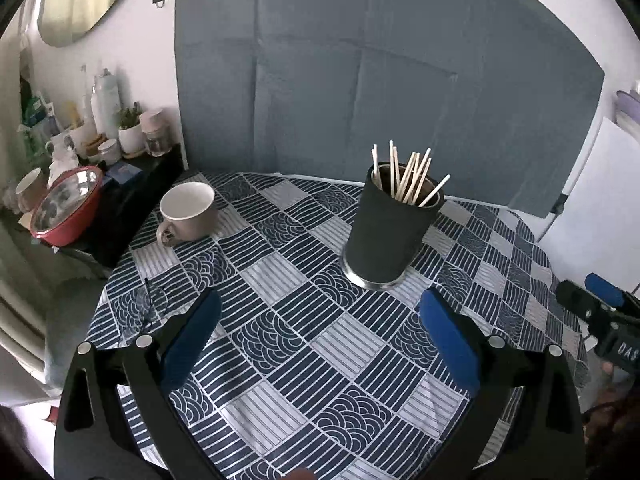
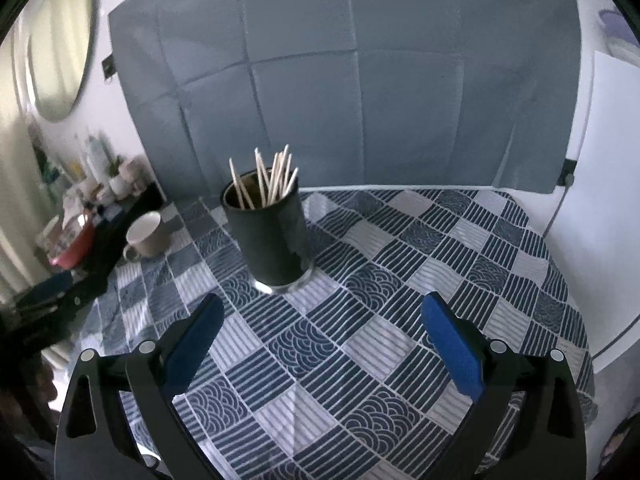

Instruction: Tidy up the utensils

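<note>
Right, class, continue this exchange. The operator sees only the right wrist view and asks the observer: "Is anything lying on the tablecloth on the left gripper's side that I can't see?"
Observer: Yes. A pair of thin-framed glasses lies on the tablecloth, just outside the left gripper.
Operator: Is that gripper holding anything?
Observer: No. It is open, with only cloth showing between its fingers.
Operator: And is there anything in the mug?
Observer: The left wrist view looks down into the mug, and it looks empty.
</note>
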`<state>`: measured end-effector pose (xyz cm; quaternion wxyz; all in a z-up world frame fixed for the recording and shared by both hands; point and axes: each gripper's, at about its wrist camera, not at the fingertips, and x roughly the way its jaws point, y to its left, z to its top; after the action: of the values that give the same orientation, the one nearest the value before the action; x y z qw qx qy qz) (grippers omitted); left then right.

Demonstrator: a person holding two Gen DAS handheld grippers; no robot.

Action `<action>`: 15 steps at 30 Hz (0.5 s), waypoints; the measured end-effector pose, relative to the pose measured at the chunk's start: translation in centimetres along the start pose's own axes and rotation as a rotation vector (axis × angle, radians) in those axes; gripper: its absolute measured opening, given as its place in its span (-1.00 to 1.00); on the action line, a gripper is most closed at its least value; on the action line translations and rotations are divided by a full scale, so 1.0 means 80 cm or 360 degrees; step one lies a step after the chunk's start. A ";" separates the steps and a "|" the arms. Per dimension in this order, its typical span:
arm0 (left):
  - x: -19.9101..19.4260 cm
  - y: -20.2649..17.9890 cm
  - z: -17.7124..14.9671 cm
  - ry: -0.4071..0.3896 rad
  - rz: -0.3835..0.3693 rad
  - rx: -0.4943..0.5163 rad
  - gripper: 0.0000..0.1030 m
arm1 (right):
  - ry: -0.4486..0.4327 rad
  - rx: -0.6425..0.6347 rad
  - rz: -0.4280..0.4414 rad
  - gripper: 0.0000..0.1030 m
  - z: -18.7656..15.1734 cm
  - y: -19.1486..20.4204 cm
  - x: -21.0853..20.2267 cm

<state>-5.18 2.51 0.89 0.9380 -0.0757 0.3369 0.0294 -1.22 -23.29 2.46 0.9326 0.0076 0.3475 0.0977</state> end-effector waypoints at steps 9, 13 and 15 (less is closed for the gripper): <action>-0.005 0.009 -0.002 -0.0005 0.0093 -0.0050 0.88 | 0.0014 -0.0034 0.0013 0.84 -0.006 0.005 0.000; -0.004 0.008 -0.003 0.0009 0.0068 -0.0036 0.89 | 0.0032 -0.0015 0.0009 0.84 -0.006 0.001 0.003; -0.002 0.005 -0.004 0.0027 0.0054 -0.0017 0.89 | 0.0049 -0.0005 0.0007 0.84 -0.006 -0.001 0.005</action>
<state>-5.52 2.89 0.70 0.9341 -0.0753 0.3459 0.0465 -1.24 -23.31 1.79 0.9269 0.0055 0.3617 0.1002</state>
